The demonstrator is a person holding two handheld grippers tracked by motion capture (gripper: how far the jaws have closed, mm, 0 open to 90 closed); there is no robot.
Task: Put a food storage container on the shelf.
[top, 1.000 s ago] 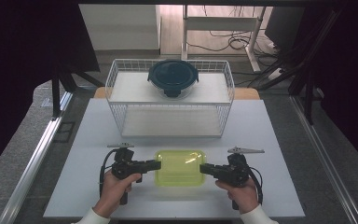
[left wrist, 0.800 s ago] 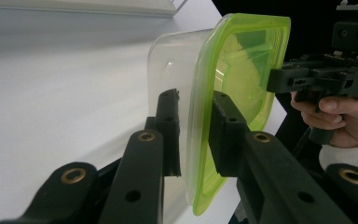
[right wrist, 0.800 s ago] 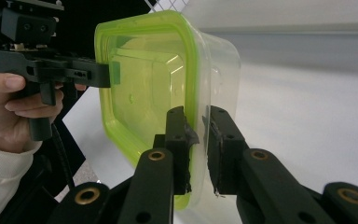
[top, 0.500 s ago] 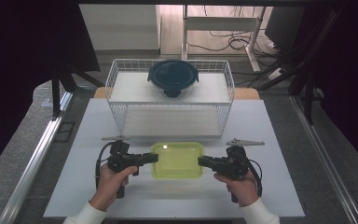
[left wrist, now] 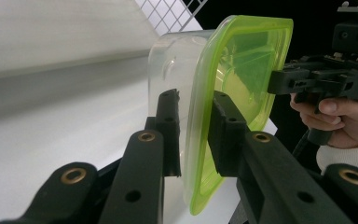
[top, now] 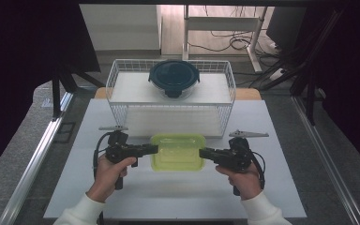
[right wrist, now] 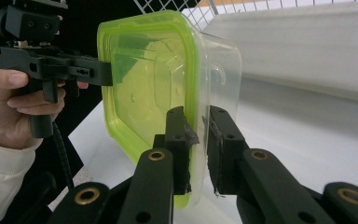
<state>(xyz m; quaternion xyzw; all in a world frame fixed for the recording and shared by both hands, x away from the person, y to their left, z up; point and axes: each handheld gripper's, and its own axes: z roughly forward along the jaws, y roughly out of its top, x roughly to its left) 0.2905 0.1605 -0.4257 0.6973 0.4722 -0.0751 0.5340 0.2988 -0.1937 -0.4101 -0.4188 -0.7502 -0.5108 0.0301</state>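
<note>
two tools (top: 152, 149) (top: 201, 153) grip one green-lidded container (top: 178, 151).

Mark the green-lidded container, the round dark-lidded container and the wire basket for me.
green-lidded container (top: 178, 151): high view, middle of its green lid.
round dark-lidded container (top: 174, 76): high view, centre of its dark lid.
wire basket (top: 229, 80): high view, right side of its top rim.
</note>
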